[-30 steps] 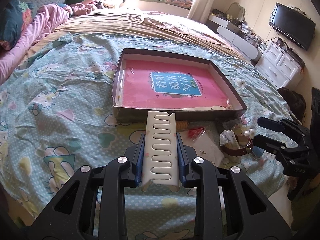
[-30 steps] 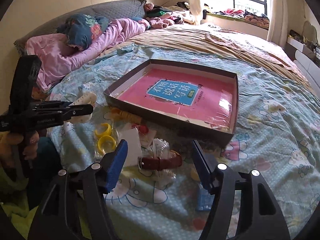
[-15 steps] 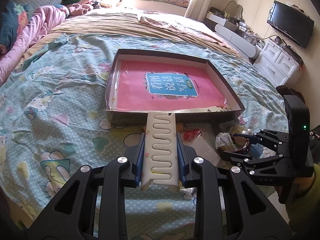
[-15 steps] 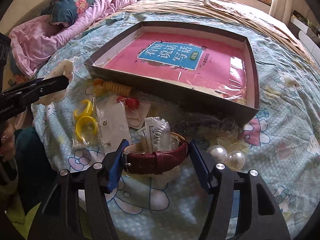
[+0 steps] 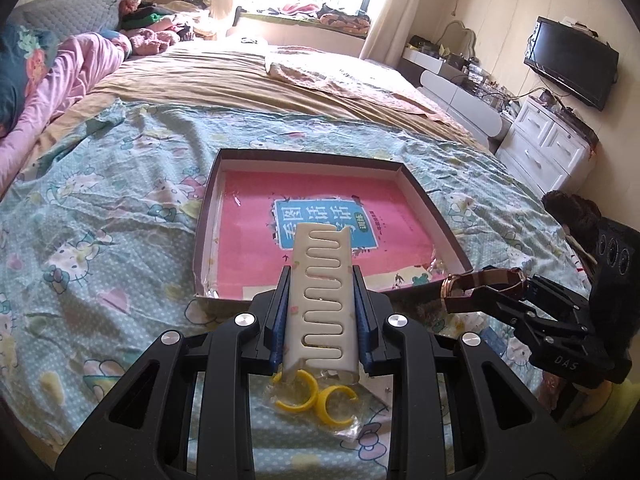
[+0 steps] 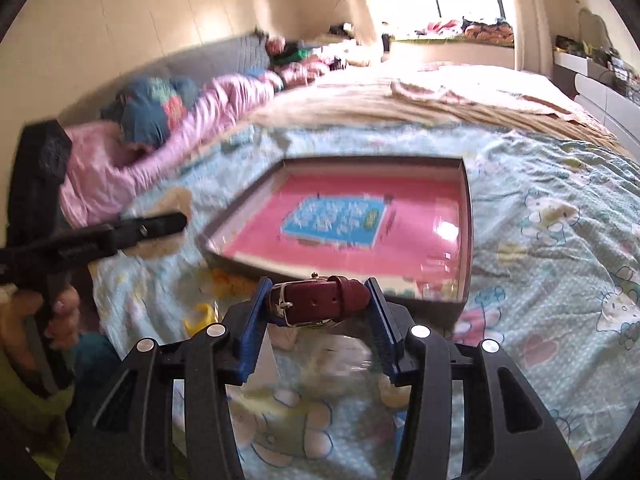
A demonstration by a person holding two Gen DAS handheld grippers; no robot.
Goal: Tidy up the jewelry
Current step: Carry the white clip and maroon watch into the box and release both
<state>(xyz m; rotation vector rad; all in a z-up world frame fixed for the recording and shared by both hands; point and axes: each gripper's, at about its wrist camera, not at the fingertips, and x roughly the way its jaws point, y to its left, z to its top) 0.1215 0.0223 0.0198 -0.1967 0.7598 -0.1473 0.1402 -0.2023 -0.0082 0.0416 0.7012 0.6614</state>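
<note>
Box (image 5: 432, 216) holds pink book (image 5: 248, 248); hand-held grippers clamp comb (image 5: 322, 300), watch (image 6: 318, 306).

Cream comb clip (image 5: 323, 295) and maroon-strapped watch (image 6: 318, 306) held above bedspread.

The pink floor of the box (image 5: 256, 240) lies bare apart from its blue label, bounded by low dark walls. Before its near wall, yellow rings (image 5: 316, 394) in a plastic bag crowd the bedspread (image 5: 100, 240); its left stretch lies open.
</note>
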